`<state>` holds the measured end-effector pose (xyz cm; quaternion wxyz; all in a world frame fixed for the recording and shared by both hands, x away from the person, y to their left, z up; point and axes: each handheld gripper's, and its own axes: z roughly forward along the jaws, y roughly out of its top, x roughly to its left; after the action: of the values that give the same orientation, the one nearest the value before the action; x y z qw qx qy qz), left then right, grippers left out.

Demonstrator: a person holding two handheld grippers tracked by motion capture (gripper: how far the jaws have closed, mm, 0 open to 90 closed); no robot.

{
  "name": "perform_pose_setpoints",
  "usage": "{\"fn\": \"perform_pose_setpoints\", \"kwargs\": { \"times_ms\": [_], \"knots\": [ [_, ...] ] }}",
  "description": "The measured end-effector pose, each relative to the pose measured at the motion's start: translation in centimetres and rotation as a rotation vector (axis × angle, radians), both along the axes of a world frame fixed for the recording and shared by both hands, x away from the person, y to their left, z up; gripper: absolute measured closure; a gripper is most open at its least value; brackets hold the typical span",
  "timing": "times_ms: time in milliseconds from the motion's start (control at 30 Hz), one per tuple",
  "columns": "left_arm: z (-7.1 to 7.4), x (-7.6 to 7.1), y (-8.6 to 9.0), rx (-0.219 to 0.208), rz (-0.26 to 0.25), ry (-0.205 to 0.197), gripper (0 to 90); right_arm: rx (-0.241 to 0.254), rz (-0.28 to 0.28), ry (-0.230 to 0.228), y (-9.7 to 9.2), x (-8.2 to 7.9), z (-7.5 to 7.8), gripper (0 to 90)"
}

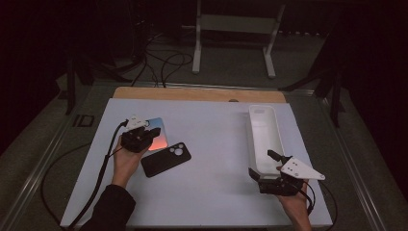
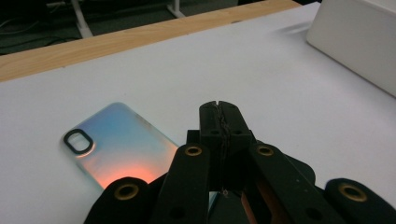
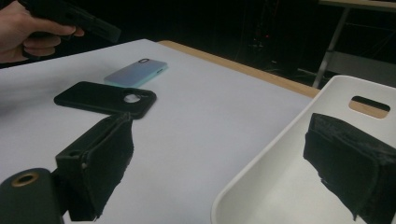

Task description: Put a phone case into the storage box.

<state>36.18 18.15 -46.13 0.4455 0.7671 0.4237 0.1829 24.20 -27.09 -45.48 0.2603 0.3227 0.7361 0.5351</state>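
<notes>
**Left tongs closed above the iridescent case; right tongs wide at the tray**

From my remote seat, the iridescent phone case [image 2: 119, 147] lies flat on the white table cover [image 1: 216, 144], camera cut-out toward the far wooden edge [image 1: 197, 94], its near end glowing orange. My left gripper [image 2: 219, 109] is right over that near end: in the left gripper view the two black jaws stand pressed together with no gap and nothing between them, their tips over the case's near right corner. I cannot tell from that view whether the tips touch the case or hang just above it. In the high view the left gripper [image 1: 144, 134] covers the case's [image 1: 159, 134] left part, and the hand behind it comes in from the near edge.

Just beside the iridescent case, on its near right side, lies a black phone case [image 1: 166, 159], also flat, camera holes up. In the right gripper view the two cases [image 3: 107, 98] [image 3: 135, 72] sit close together, the left hand [image 3: 28, 32] above them.

Well apart, at the table's right, my right gripper [image 1: 272, 166] has its jaws spread wide and holds nothing. One jaw sits inside the near end of the long white tray [image 1: 264, 130], the other outside its left wall, so the wall [image 3: 261, 172] stands between them untouched.
</notes>
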Motion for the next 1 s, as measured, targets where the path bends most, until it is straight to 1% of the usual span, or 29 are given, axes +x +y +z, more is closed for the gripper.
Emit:
{"fn": "perform_pose_setpoints", "kwargs": {
  "times_ms": [133, 167, 267, 400, 533, 700, 867, 933, 967, 1000],
  "knots": [
    [-0.2, 0.4, -0.4, 0.001, -0.006, 0.006, 89.8, -0.002, -0.002, 0.002, 0.0, 0.0, 0.0, 8.5],
    [-0.3, 0.7, -0.6, 0.003, -0.007, 0.013, 89.8, -0.003, -0.002, 0.003, 0.0, 0.0, 0.0, 8.5],
    [-0.6, 0.9, -0.8, 0.013, -0.01, 0.019, 89.8, -0.006, -0.001, 0.003, 0.1, 0.0, 0.0, 8.5],
    [-1.2, 1.6, -1.3, 0.014, -0.003, 0.04, 89.9, -0.007, 0.001, 0.002, 0.1, 0.0, 0.0, 8.5],
    [-1.7, 2.1, -1.6, 0.025, -0.001, 0.058, 89.9, -0.009, 0.0, 0.003, 0.1, 0.0, 0.0, 8.6],
    [-2.5, 2.6, -2.1, 0.042, 0.003, 0.088, 89.9, -0.011, 0.002, 0.004, 0.1, 0.1, -0.1, 8.5],
    [-3.5, 3.1, -2.6, 0.059, -0.002, 0.128, 89.9, -0.011, 0.002, 0.007, 0.1, 0.1, -0.1, 8.6],
    [-3.7, 3.3, -2.7, 0.063, -0.002, 0.141, 89.9, -0.011, 0.003, 0.007, 0.2, 0.1, -0.1, 8.6],
    [-3.7, 3.3, -2.7, 0.063, -0.002, 0.141, 89.9, -0.011, 0.003, 0.007, 0.2, 0.1, -0.1, 8.6],
    [-4.1, 3.4, -2.9, 0.069, -0.005, 0.154, 89.9, -0.011, 0.003, 0.007, 0.2, 0.1, -0.1, 8.6]
  ]
}}
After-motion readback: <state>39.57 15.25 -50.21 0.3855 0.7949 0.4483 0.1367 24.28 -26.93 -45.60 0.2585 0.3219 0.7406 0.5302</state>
